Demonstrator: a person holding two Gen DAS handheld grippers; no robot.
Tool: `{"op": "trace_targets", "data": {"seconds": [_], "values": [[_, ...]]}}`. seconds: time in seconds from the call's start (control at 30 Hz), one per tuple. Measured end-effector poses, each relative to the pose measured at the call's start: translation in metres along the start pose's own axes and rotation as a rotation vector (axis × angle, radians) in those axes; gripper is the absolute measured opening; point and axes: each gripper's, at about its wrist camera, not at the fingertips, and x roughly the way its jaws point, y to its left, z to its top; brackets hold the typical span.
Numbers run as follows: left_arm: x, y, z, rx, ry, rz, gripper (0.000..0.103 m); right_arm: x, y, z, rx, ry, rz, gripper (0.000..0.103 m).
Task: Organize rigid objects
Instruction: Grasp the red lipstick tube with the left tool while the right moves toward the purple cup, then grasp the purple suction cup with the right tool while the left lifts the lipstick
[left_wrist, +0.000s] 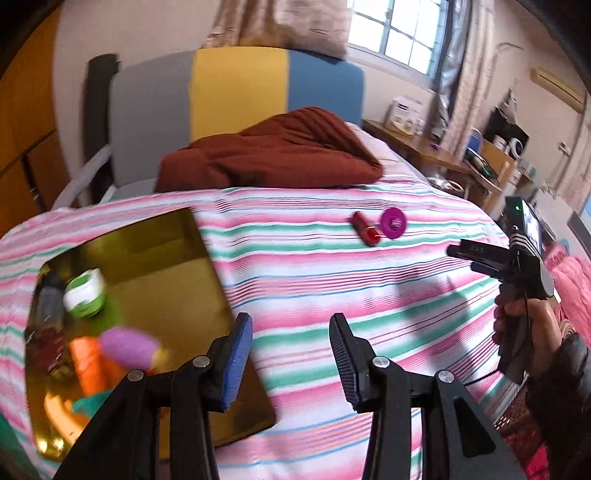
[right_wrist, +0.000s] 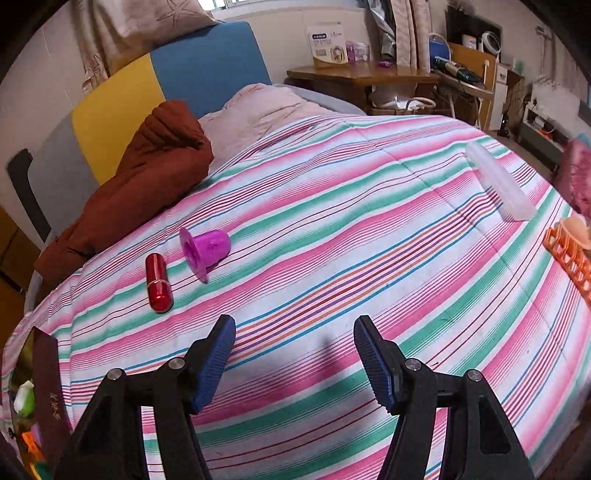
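Since the red tube (right_wrist: 159, 282) and purple cup (right_wrist: 204, 252) lie loose on the striped quilt (right_wrist: 332, 229), ahead and left of the right gripper (right_wrist: 294, 360), whose jaws stand wide and hold nothing, one should be straddled squarely before closing. The gold tray (left_wrist: 177, 280), already loaded, sits left of the left gripper (left_wrist: 290, 363), likewise wide and unloaded. A clear case (right_wrist: 498, 182) waits far right.

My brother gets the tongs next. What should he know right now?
Left tongs: open, empty, beside the gold tray.
Right tongs: open, empty, over the striped blanket.
Done: green-and-white jar, purple thing and a few blurry things sit in the tray.
Left: red lipstick, purple cup, clear case, orange rack lie on the blanket.
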Motion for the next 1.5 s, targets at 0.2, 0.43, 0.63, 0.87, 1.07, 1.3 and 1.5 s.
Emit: {"op": "trace_targets", "data": {"seconds": [0.2,0.43,0.63,0.87,1.07,1.3,1.5], "values": [[0.048,-0.042,0.023,0.026,0.053,-0.066,0.043,-0.002,0.008,-0.001,-0.019,-0.005,0.021,0.068],[0.119,-0.07,0.06,-0.013,0.12,-0.136,0.043,-0.006,0.005,-0.003,0.008,0.002,0.055,0.069],[0.176,-0.081,0.088,-0.065,0.147,-0.151,0.043,-0.004,-0.001,0.0,0.037,0.016,0.063,0.069],[0.219,-0.1,0.109,-0.038,0.135,-0.121,0.043,0.003,-0.012,0.001,0.116,0.054,0.11,0.069],[0.257,-0.111,0.113,-0.005,0.201,-0.085,0.043,0.005,-0.012,0.0,0.134,0.066,0.12,0.07],[0.233,-0.095,0.084,0.009,0.159,-0.045,0.026,0.005,-0.012,0.0,0.131,0.067,0.128,0.07],[0.188,-0.084,0.039,0.034,0.146,-0.042,0.026,0.007,-0.012,-0.002,0.142,0.082,0.168,0.069]]}}
